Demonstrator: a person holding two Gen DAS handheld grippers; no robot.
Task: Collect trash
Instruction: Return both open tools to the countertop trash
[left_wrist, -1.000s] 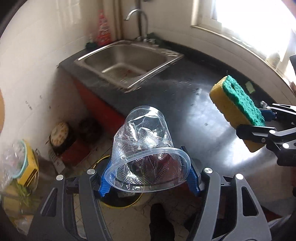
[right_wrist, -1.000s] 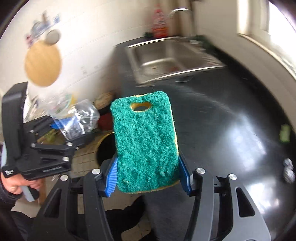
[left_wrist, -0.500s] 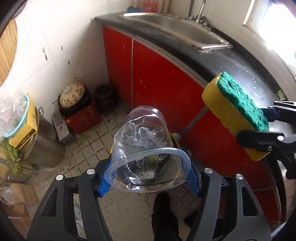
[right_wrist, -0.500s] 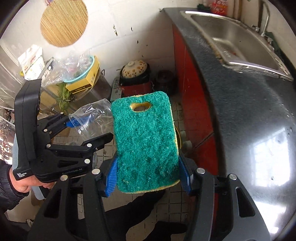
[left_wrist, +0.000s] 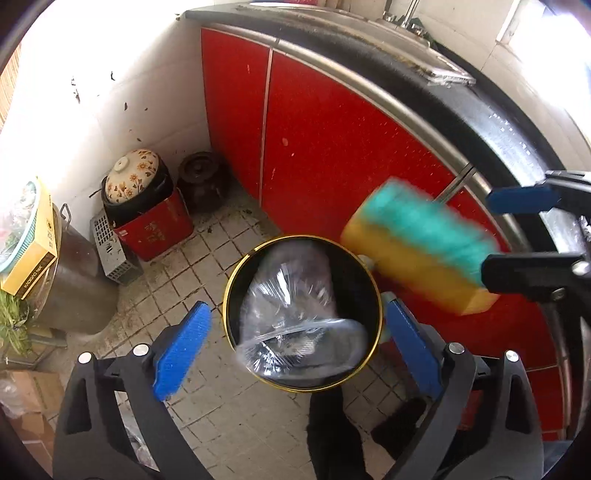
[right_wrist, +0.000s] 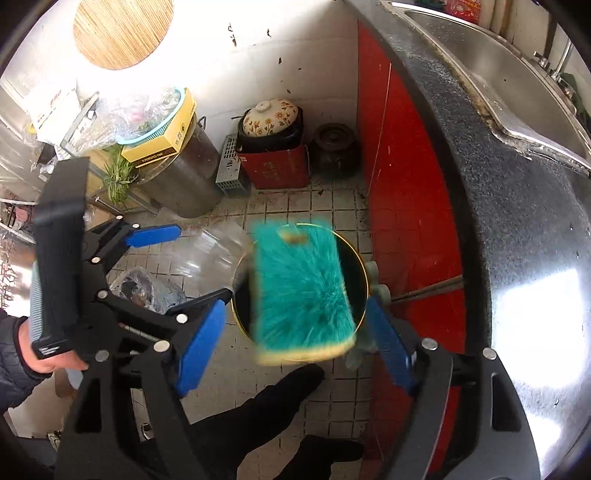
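Observation:
A black trash bin with a gold rim (left_wrist: 236, 273) (right_wrist: 360, 258) stands on the tiled floor by the red cabinet. My left gripper (left_wrist: 295, 336) is open; the crushed clear plastic cup (left_wrist: 291, 306) (right_wrist: 218, 251) is loose and blurred, falling over the bin. My right gripper (right_wrist: 291, 347) is open; the green and yellow sponge (right_wrist: 301, 291) (left_wrist: 417, 251) is loose and blurred, falling above the bin. The right gripper also shows in the left wrist view (left_wrist: 524, 232), and the left gripper in the right wrist view (right_wrist: 177, 273).
Red cabinet doors (left_wrist: 332, 140) under a black counter (right_wrist: 517, 221) with a steel sink (right_wrist: 509, 74). A clay pot on a red box (left_wrist: 144, 210), a dark jar (left_wrist: 203, 181), a metal drum (right_wrist: 181, 177) and a yellow box (left_wrist: 33, 258) stand on the left.
Both grippers have opened above the bin. The plastic cup and the sponge have left the jaws and are dropping toward the bin. Both views have moved closer to the floor.

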